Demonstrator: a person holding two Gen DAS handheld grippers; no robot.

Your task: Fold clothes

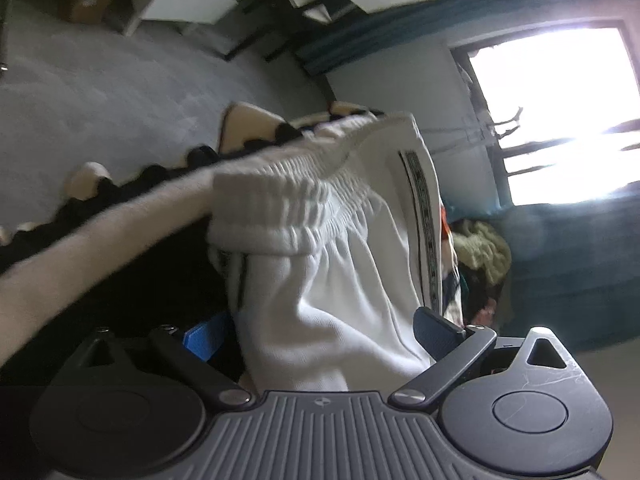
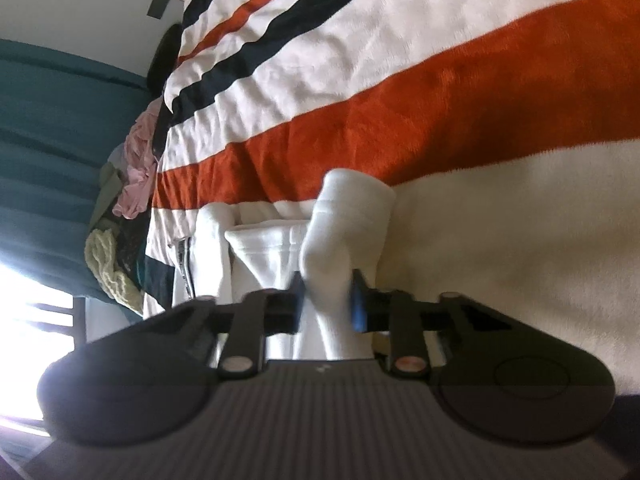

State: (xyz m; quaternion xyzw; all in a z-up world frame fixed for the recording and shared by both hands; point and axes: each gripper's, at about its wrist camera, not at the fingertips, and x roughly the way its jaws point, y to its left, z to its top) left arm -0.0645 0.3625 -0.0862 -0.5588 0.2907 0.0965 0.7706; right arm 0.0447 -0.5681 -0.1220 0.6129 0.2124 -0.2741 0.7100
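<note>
White track pants (image 1: 340, 264) with an elastic waistband and a black patterned side stripe hang lifted above the bed. In the left wrist view my left gripper (image 1: 320, 332) has its blue pads (image 1: 434, 326) wide apart with the white cloth bunched between them; I cannot tell if it grips. In the right wrist view my right gripper (image 2: 328, 300) is shut on a fold of the same white pants (image 2: 344, 232), just over the striped blanket (image 2: 400, 80).
The bed carries a white, orange and navy striped blanket. A pile of other clothes (image 2: 120, 208) lies at its far side by a teal curtain (image 2: 60, 128). A bright window (image 1: 560, 112) and grey floor (image 1: 100, 100) show behind.
</note>
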